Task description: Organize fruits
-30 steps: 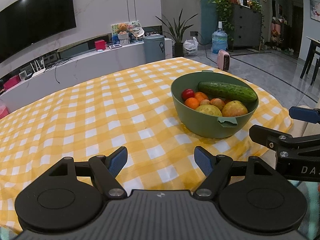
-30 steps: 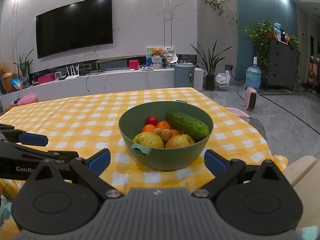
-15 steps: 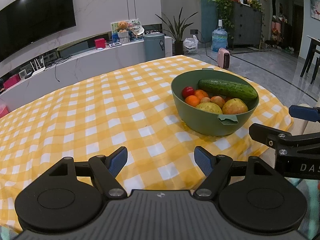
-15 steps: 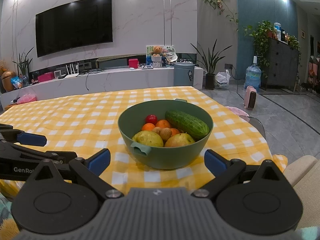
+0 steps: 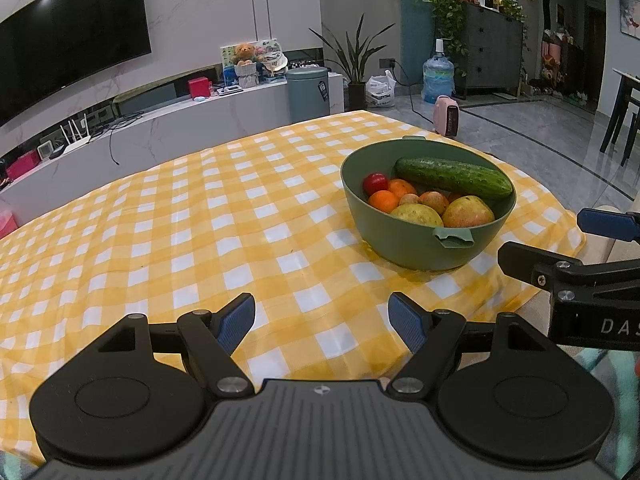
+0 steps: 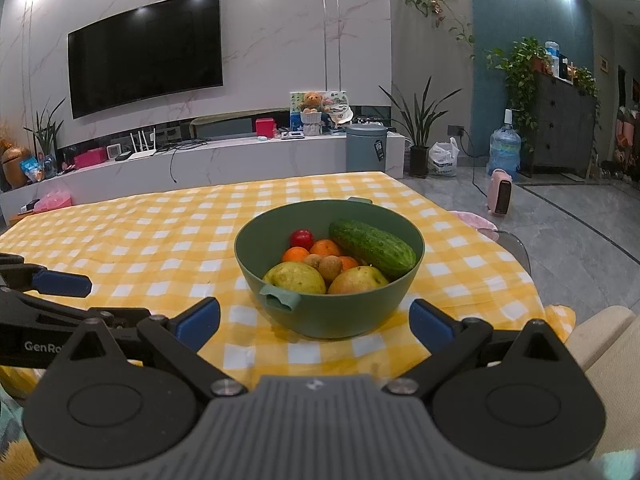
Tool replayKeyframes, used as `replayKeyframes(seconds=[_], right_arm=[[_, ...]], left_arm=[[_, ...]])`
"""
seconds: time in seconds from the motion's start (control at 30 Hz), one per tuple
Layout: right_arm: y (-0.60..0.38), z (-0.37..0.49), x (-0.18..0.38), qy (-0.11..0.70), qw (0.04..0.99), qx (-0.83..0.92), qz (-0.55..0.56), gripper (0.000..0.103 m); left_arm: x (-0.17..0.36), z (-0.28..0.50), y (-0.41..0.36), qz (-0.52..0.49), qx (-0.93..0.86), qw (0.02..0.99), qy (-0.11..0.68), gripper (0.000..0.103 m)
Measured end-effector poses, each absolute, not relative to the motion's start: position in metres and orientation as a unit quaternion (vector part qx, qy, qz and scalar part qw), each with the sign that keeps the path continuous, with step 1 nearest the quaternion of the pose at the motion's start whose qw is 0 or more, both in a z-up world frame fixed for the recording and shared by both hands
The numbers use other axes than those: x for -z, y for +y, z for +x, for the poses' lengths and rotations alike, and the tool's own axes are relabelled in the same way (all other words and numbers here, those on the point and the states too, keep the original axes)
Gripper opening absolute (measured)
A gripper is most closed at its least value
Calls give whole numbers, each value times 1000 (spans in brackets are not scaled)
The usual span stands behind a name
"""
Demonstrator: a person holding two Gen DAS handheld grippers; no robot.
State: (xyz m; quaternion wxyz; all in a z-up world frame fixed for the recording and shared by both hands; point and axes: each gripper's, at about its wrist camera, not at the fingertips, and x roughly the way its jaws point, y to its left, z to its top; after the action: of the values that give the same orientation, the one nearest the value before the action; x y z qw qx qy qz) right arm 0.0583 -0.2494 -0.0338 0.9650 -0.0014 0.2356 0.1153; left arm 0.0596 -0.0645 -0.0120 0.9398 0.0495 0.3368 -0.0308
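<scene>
On the yellow checked tablecloth (image 6: 168, 232), toward its edge nearest the floor, sits the green bowl (image 6: 344, 316). Right wrist view faces it head-on, framed between the right gripper (image 6: 315, 325) fingers; left wrist view has the bowl (image 5: 408, 248) off to one side and bare cloth ahead of the left gripper (image 5: 322, 323). Only the left view shows the right tool's blue fingertip (image 5: 608, 224) reaching in beside the bowl.

Both tongs released, jaws spread wide, nothing between them, short of the bowl.

Behind the bowl: white TV console (image 6: 224, 164), wall TV (image 6: 144, 52), grey bin (image 6: 366, 148), water jug (image 6: 505, 150). Nothing blocks the bowl.

Bowl contents: cucumber (image 6: 372, 246) leaning on the far rim, red tomato (image 6: 302, 238), oranges (image 6: 326, 248), two small brown fruits (image 6: 330, 267), two yellow-green apples (image 6: 296, 278) by the near handle.
</scene>
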Motion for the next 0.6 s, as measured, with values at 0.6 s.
replayKeyframes(seconds=[0.6], right_arm=[[-249,58,34,237,965,-116,-5,97]], left_arm=[[11,60,-64,51,29,939,339,89]])
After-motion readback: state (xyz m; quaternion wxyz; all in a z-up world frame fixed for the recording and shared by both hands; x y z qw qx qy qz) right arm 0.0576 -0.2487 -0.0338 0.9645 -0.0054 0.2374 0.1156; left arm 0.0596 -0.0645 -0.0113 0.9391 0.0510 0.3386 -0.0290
